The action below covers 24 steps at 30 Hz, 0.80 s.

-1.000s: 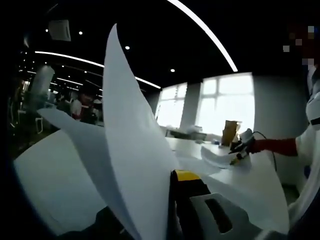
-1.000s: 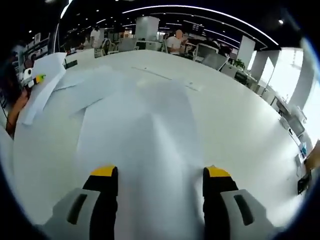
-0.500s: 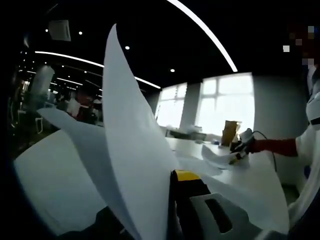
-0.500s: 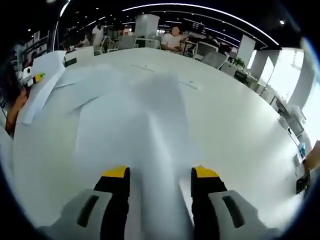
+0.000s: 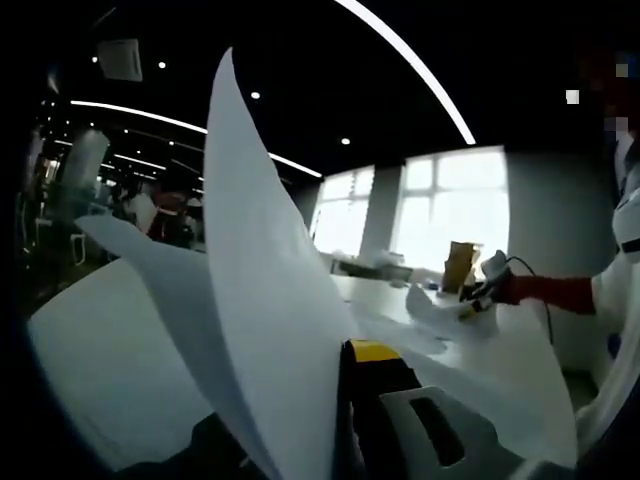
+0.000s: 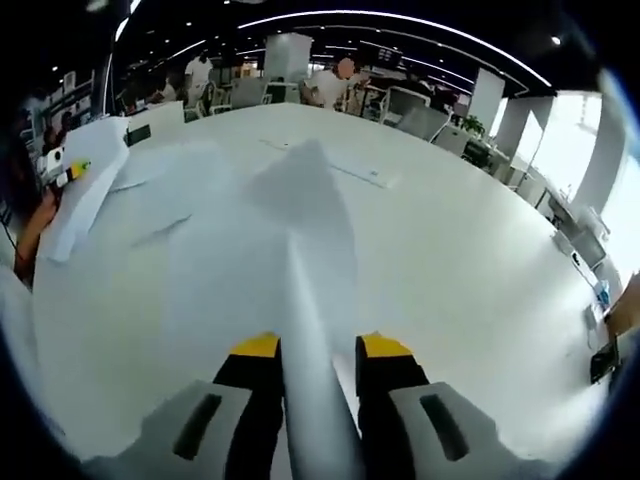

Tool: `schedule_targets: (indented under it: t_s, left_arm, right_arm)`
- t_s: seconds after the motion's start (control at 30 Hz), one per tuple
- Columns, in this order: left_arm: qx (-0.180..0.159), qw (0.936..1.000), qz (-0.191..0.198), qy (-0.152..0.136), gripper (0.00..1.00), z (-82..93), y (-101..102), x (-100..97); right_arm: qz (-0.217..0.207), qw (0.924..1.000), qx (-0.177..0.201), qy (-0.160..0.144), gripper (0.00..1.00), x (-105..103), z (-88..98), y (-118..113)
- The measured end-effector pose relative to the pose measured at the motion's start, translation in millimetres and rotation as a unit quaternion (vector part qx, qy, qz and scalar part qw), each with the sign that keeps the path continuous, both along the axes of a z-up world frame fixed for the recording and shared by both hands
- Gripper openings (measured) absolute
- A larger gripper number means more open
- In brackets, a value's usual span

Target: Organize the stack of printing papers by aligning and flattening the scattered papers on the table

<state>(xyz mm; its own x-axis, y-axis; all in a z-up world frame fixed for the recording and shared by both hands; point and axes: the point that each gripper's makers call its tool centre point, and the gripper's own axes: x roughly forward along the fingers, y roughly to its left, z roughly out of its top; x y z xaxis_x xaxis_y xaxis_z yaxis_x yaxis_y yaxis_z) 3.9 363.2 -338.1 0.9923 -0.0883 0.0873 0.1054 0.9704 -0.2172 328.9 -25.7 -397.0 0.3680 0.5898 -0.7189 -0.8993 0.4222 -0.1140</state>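
Printing papers: one sheet pinched by each gripper, the rest loose on the tabletop.

In the right gripper view the right gripper has its fingers narrowed onto a raised sheet whose long axis runs straight ahead from them, over scattered papers on the tabletop. A second ago those fingers stood wide apart. In the left gripper view the left gripper grips an upstanding sheet, unchanged. The right gripper is nearer the pile.

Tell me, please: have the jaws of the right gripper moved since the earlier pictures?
Yes. In the right gripper view, the right gripper has closed its jaws inward onto the paper sheet, which now rises in a ridge from the white table.
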Motion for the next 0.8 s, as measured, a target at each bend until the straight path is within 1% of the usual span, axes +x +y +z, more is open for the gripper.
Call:
schedule_targets:
  t_s: [0.07, 0.13, 0.23, 0.27, 0.37, 0.5, 0.8]
  left_arm:
    - [-0.001, 1.0, 0.0, 0.0, 0.07, 0.1, 0.1, -0.1]
    - [-0.001, 1.0, 0.0, -0.001, 0.07, 0.2, 0.1, -0.2]
    - [-0.002, 1.0, 0.0, 0.0, 0.07, 0.3, 0.1, -0.1]
    - [-0.003, 1.0, 0.0, 0.0, 0.07, 0.3, 0.0, 0.0]
    - [-0.005, 1.0, 0.001, 0.0, 0.07, 0.4, 0.6, 0.0]
    - [-0.007, 1.0, 0.002, 0.0, 0.07, 0.4, 1.4, 0.0]
    - [-0.011, 0.9999, 0.004, 0.0, 0.07, 0.0, 3.0, 0.2]
  right_arm:
    - [-0.009, 0.9999, -0.003, 0.014, 0.21, -0.7, -4.1, -4.0]
    - [-0.014, 0.9997, 0.006, 0.02, 0.2, -1.6, -1.0, -5.4]
    - [-0.044, 0.9972, 0.057, 0.019, 0.19, 4.8, 20.2, -4.8]
    - [-0.059, 0.9944, 0.085, 0.022, 0.19, 4.9, 31.8, -3.7]
    - [-0.087, 0.9872, 0.128, 0.038, 0.17, 5.0, 49.1, -5.3]
    - [-0.105, 0.9856, 0.128, 0.036, 0.17, 0.4, 53.8, -8.5]
    - [-0.122, 0.9846, 0.114, 0.051, 0.17, -5.4, 44.2, -7.0]
